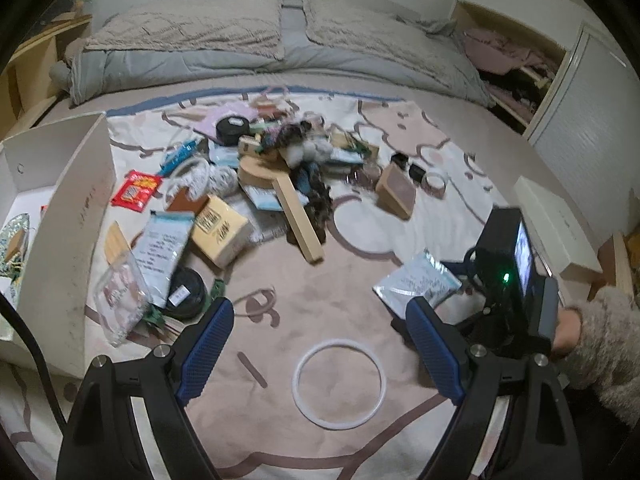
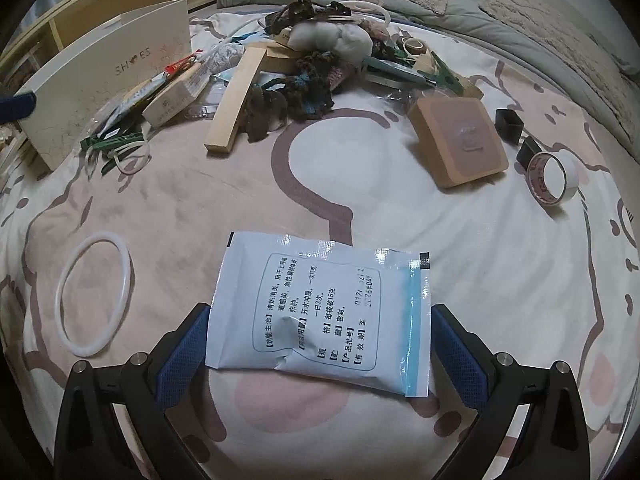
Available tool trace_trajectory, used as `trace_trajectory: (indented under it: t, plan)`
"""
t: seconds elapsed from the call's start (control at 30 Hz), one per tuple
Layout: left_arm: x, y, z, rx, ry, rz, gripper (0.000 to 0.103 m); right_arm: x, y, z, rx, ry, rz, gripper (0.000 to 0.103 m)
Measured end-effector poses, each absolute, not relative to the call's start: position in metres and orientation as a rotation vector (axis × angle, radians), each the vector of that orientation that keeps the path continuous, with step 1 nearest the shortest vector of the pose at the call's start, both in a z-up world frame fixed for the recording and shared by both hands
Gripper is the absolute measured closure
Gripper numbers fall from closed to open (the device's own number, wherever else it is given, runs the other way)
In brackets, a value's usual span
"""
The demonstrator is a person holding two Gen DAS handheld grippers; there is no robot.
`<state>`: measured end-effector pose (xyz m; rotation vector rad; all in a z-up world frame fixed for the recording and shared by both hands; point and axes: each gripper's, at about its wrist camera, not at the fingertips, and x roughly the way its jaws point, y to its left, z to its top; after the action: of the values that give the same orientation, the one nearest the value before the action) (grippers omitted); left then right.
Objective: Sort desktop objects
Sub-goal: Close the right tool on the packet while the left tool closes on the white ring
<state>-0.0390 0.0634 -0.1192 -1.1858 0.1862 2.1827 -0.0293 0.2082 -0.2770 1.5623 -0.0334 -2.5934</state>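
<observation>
Sorting clutter on a bed, the right gripper (image 2: 316, 344) is held with jaws apart, straddling a flat medicine sachet (image 2: 320, 308) so it can be pinched. The left gripper (image 1: 320, 344), jaws apart and empty, is poised above a white ring (image 1: 340, 384).

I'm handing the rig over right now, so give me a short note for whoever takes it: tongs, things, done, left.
Left tongs: open, empty, above the white ring on the blanket.
Right tongs: open; the white sachet lies flat between the pads, not gripped.
Shoe box: on the left, a few items already inside.
Left to do: the central pile, the tan square box, the tape roll, plus ring and sachet.
</observation>
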Motion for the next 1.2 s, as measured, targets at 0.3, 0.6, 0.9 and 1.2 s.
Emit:
trace_trajectory:
  t: [0.3,0.6,0.9,1.2]
  plan:
    - [-0.030,0.077,-0.151,-1.268,0.230,2.110,0.015,-0.028,0.207,-0.278,1.552,-0.026,-2.601,0.000]
    - [-0.021,0.090,-0.180,-1.354,0.284,2.036,0.015,-0.031,0.205,-0.279,1.563,-0.021,-2.594,0.000]
    - [-0.014,0.096,-0.198,-1.386,0.348,2.004,0.015,-0.031,0.206,-0.281,1.564,-0.011,-2.594,0.000]
    - [-0.013,0.097,-0.206,-1.392,0.412,2.026,0.015,-0.033,0.207,-0.283,1.578,-0.022,-2.587,0.000]
